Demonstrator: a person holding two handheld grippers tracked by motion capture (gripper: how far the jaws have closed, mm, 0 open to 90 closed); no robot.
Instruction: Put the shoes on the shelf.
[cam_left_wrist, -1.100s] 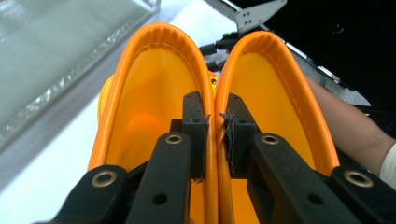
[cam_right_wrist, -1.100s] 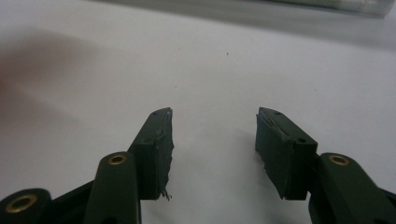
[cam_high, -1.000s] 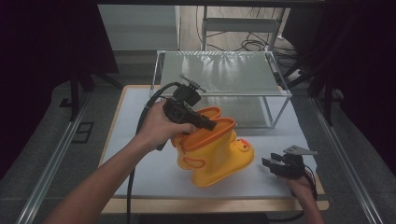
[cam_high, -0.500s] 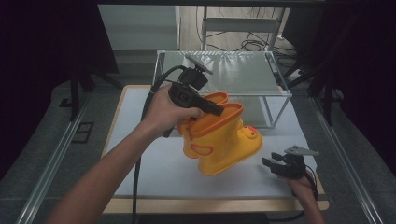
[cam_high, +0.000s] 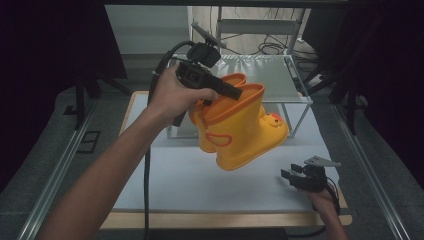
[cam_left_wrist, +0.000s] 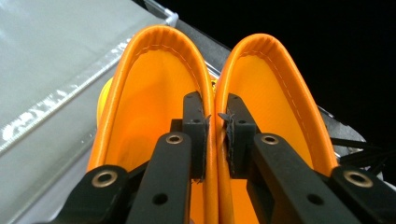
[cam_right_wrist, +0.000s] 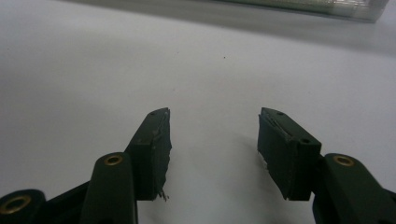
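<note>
High view: my left gripper (cam_high: 235, 92) pinches 2 yellow rain boots (cam_high: 240, 127) by their cuffs, airborne; right gripper (cam_high: 292, 176) gapes empty.

Two bare forearms, no sleeves, each hand around a black two-jaw gripper. The left gripper (cam_high: 235, 93) has a boxy black body, a grey three-cornered plate on top and a thick black cable trailing from it. Its jaw arms carry brass-ringed screw holes. The right gripper (cam_right_wrist: 212, 140) has dark, worn, ragged-edged pads (cam_right_wrist: 156, 149), the same brass rings, and a grey plate.
</note>
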